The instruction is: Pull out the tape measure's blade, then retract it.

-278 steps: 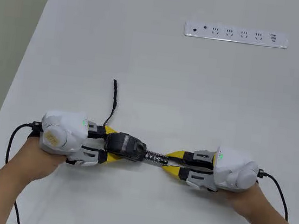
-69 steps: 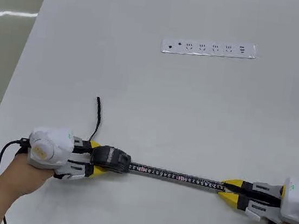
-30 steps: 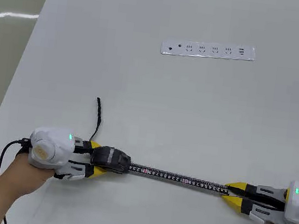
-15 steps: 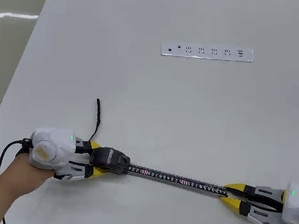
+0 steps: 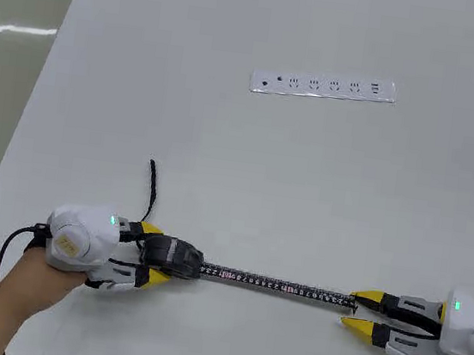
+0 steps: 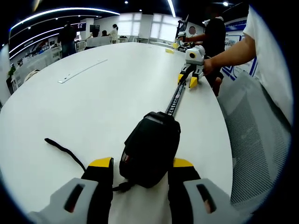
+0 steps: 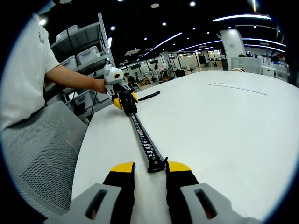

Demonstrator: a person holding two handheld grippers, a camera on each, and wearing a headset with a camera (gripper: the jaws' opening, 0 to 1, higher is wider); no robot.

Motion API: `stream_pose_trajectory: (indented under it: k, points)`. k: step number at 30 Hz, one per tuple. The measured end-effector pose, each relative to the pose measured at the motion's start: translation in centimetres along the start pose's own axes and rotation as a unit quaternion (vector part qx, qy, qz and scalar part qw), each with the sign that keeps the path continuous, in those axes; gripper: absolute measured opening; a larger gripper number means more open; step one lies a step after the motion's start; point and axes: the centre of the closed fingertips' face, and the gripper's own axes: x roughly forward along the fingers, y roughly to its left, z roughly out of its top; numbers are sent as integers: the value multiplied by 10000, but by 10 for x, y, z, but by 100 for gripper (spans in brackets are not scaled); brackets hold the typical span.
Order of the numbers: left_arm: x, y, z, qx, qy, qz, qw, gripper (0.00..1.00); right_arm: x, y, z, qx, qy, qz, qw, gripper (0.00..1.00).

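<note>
Head view: the left gripper (image 5: 155,254) has its yellow-tipped jaws pressed against the sides of the black rounded tape measure case (image 5: 174,256). The case rests on the white table (image 5: 246,170), and its thin black wrist strap (image 5: 152,189) trails away behind it. The dark numbered blade (image 5: 280,285) runs flat along the tabletop to the right gripper (image 5: 361,310), whose jaws stand spread, with the blade's metal end hook (image 7: 156,165) lying between the yellow tips, unpinched. A long white power strip (image 5: 323,86) lies well apart, farther back.
</note>
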Motion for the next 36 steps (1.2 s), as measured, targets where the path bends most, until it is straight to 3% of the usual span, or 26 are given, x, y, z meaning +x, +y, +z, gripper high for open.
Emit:
stream_pose_trajectory:
  k: [11,14,31,36]
  points:
    - [0,-3,1,-43,-4,44,10000,47,-1,1,6,122,-103,-128,9998,32]
    - [-2,-1,5,-68,-116,140,9998,48,0,2,10,164,-159,-142,9996,35]
    - [-11,-2,9,-657,-473,396,9959,61,-2,2,15,486,-221,-398,9978,43]
    - [-14,-5,6,-712,-424,537,9951,64,-3,1,13,514,-211,-522,9971,46]
